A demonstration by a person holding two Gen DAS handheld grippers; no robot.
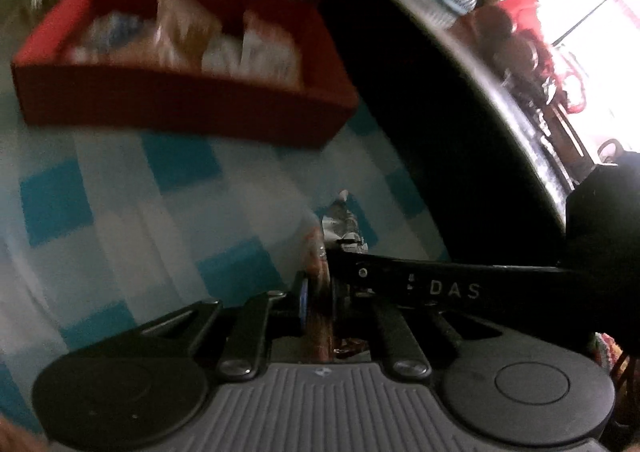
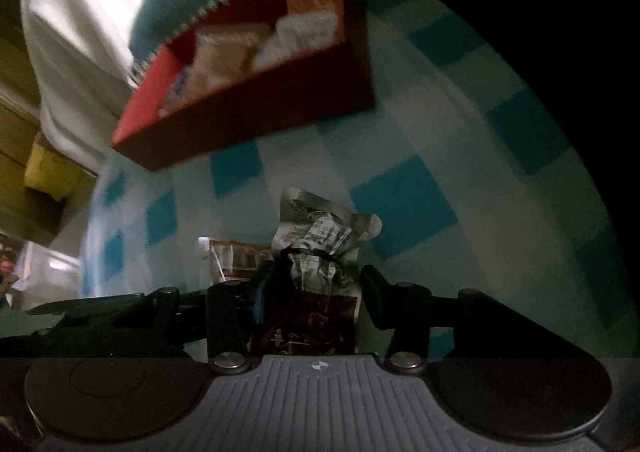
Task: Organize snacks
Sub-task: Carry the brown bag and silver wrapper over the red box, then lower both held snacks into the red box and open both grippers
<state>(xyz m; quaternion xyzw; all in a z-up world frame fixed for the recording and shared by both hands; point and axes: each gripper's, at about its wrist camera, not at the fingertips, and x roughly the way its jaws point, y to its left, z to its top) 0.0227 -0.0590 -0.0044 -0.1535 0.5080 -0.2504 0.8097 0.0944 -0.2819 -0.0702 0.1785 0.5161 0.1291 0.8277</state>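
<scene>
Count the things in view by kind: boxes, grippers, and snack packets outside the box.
Boxes: 1, the red box
Snack packets outside the box: 2, the silver packet and the brown packet
Grippers: 2, the left gripper and the right gripper
Total: 5

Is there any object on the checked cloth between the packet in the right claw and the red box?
Nothing visible. Only bare blue-and-white checked cloth lies between the crumpled silver snack packet and the red rectangular box.

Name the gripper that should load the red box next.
Left, probably: the left gripper clamps a thin packet and the red box lies toward its side, away from the right gripper.
</scene>
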